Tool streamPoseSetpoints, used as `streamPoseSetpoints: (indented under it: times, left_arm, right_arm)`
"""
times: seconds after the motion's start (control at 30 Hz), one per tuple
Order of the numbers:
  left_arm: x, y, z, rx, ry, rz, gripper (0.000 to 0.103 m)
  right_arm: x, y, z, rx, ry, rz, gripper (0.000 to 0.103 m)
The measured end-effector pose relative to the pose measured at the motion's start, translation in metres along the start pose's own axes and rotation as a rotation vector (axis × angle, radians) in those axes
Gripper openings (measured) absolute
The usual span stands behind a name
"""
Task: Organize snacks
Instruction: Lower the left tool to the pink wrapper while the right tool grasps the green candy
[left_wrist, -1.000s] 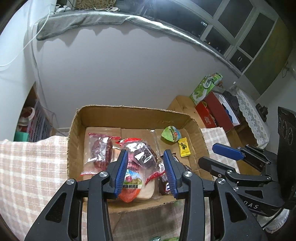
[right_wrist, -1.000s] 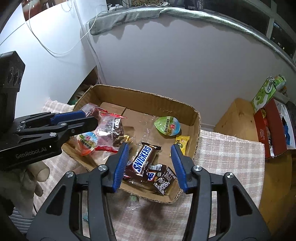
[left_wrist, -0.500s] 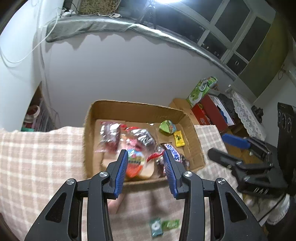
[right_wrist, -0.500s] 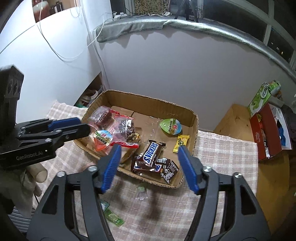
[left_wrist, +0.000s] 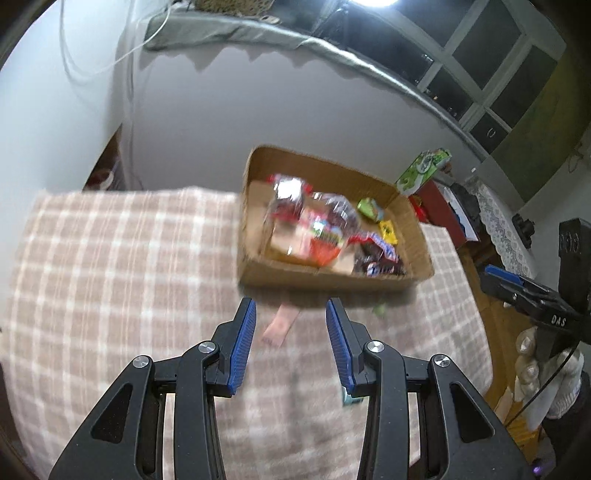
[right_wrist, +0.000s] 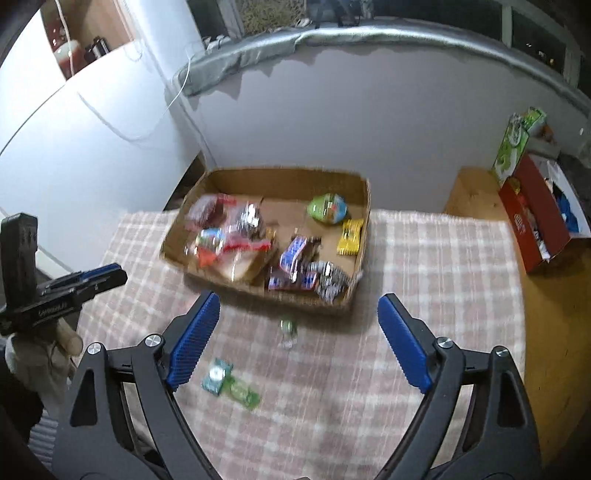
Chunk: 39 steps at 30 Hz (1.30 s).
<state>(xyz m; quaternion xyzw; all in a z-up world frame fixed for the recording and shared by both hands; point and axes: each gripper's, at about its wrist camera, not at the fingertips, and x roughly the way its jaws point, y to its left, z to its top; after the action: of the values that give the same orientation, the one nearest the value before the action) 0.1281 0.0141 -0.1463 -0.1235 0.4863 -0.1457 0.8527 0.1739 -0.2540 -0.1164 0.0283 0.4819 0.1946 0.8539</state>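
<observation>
A shallow cardboard box (right_wrist: 258, 290) (left_wrist: 325, 275) sits at the far side of the checked cloth. It holds a green jelly cup (right_wrist: 327, 208), a yellow packet (right_wrist: 349, 236), Snickers bars (right_wrist: 293, 254) and red-and-clear bags (right_wrist: 229, 232). On the cloth in front of it lie a small clear candy (right_wrist: 288, 330), a teal packet (right_wrist: 216, 374) and a green packet (right_wrist: 242, 393). My right gripper (right_wrist: 295, 299) hovers over these with its jaws opening wide and nothing between them. My left gripper (left_wrist: 290, 306) is open and empty, above a pink strip (left_wrist: 280, 325) near the box's front wall.
A red box (right_wrist: 535, 221) and a green carton (right_wrist: 517, 144) stand on a wooden table to the right. A white wall rises just behind the cardboard box. The checked cloth (left_wrist: 110, 277) stretches wide to the left. Gloved hands (left_wrist: 535, 365) hold the gripper handles.
Both grippers have drawn back from over the box to the near part of the cloth. The right jaws widened a lot. The left jaws kept the same gap.
</observation>
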Motion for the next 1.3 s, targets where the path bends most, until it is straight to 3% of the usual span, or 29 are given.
streamPoseSetpoints:
  times: [0.2,0.47,0.67,0.8,1.0,1.3]
  left_arm:
    - [0.009,0.003,-0.020,0.017,0.045,0.008,0.038]
    - [0.028,0.003,-0.034,0.067,0.109,0.016,0.038]
    - [0.047,-0.001,-0.033,0.128,0.146,0.024,0.038]
    - [0.058,-0.004,-0.028,0.182,0.164,0.041,0.038]
    - [0.073,-0.014,-0.023,0.290,0.201,0.057,0.038]
    - [0.083,-0.011,-0.021,0.281,0.223,0.056,0.038]
  right_arm:
    - [0.019,0.020,-0.039,-0.100,0.100,0.063,0.089]
    - [0.049,0.052,-0.080,-0.280,0.229,0.094,0.073]
    - [0.070,0.061,-0.091,-0.346,0.281,0.091,0.069]
    - [0.084,0.066,-0.095,-0.372,0.316,0.083,0.060]
    - [0.098,0.075,-0.098,-0.428,0.345,0.072,0.059]
    - [0.116,0.086,-0.096,-0.476,0.364,0.057,0.050]
